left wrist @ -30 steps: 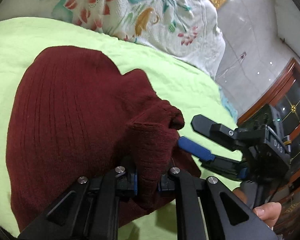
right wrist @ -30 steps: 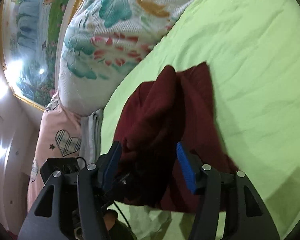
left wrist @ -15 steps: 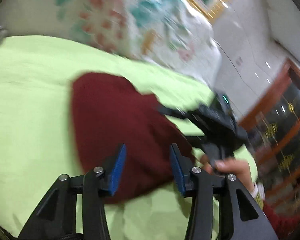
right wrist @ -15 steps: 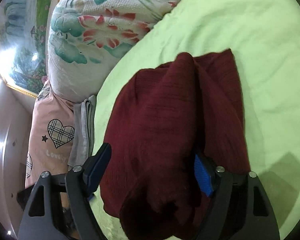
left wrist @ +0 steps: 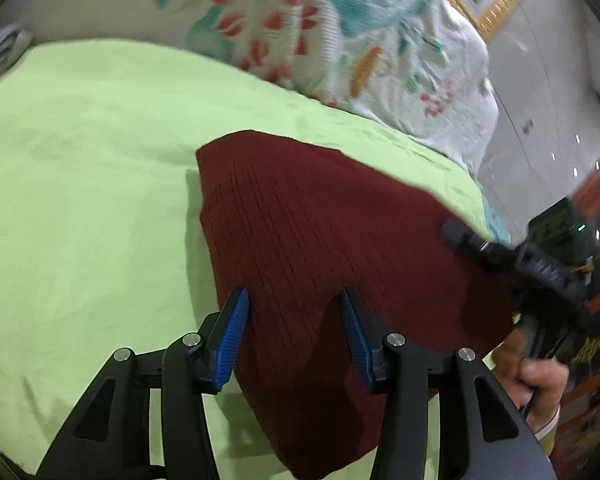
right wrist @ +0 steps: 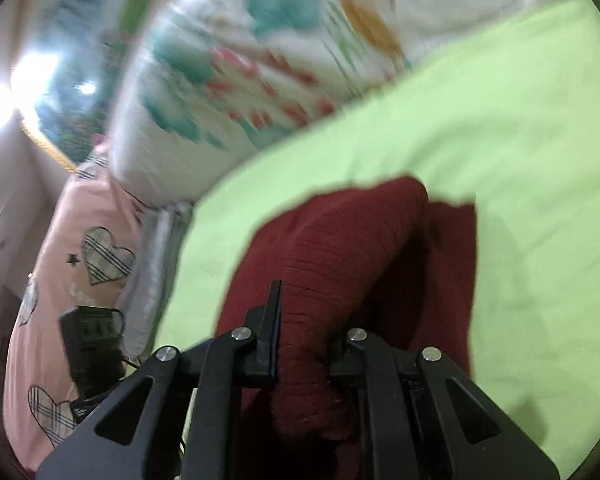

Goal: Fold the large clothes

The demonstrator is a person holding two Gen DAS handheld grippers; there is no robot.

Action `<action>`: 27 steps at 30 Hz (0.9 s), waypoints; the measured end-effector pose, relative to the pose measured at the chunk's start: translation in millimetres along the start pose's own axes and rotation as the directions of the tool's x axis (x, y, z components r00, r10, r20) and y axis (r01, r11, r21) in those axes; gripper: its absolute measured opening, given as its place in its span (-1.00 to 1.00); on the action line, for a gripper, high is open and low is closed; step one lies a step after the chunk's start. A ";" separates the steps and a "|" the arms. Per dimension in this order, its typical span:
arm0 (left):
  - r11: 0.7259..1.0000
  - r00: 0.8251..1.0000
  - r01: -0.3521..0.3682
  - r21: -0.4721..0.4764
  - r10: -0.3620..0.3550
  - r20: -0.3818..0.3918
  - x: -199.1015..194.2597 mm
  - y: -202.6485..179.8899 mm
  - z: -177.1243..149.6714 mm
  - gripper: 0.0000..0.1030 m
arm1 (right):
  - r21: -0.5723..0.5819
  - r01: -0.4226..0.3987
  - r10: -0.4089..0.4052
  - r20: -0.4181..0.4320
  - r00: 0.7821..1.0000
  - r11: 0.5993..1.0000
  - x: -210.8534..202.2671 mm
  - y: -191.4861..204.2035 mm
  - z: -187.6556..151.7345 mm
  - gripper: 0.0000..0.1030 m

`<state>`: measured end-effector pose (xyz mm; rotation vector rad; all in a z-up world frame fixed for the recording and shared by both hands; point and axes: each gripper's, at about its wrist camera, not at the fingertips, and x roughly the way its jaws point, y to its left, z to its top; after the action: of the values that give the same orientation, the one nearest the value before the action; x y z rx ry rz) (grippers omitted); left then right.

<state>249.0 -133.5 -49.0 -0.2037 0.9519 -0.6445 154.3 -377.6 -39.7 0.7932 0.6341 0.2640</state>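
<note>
Down at the bottom centre of the right wrist view, the right gripper (right wrist: pixel 304 340) is closing its jaws on a bunched fold of the maroon knit sweater (right wrist: pixel 340 248). Its counterpart, the left gripper (left wrist: pixel 294 332), stands half open over that sweater, spread across the green bedsheet (left wrist: pixel 80 184).

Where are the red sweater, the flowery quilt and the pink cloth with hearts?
red sweater (left wrist: pixel 320 232): left wrist view, ribbed top surface.
flowery quilt (left wrist: pixel 340 32): left wrist view, printed front.
pink cloth with hearts (right wrist: pixel 80 232): right wrist view, above a plaid heart.
</note>
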 end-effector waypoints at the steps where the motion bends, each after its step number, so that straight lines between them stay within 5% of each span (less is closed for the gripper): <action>1: 1.000 1.000 0.001 0.011 -0.001 -0.005 0.7 -4.5 -3.4 -0.08 | -0.007 0.006 -0.006 0.016 1.000 1.000 -6.6 -3.8 0.8 -0.70; 6: 0.995 0.998 -0.060 0.074 0.061 -0.012 20.9 -25.6 -16.5 -0.02 | 0.085 0.161 -0.150 -0.127 0.981 0.983 23.3 -55.0 -17.2 -0.70; 14: 0.972 0.986 -0.160 0.175 0.165 -0.016 33.7 -48.9 -25.5 0.03 | 0.080 0.200 -0.194 -0.082 0.978 0.976 12.5 -45.2 -21.7 -0.40; 19: 0.994 0.997 -0.078 0.074 0.080 -0.024 9.1 -27.0 -16.4 0.04 | 0.002 0.196 -0.196 -0.030 0.980 0.981 -5.8 -27.6 -18.5 0.32; 27: 0.994 0.999 0.003 -0.105 -0.008 -0.047 -8.1 25.5 -2.8 0.23 | 0.105 0.139 -0.131 -0.078 0.988 0.985 -1.4 -55.0 -8.2 0.33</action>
<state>254.2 -108.2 -56.1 -0.2858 1.0321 -0.6071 147.5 -411.0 -83.7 0.8450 0.7709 0.1344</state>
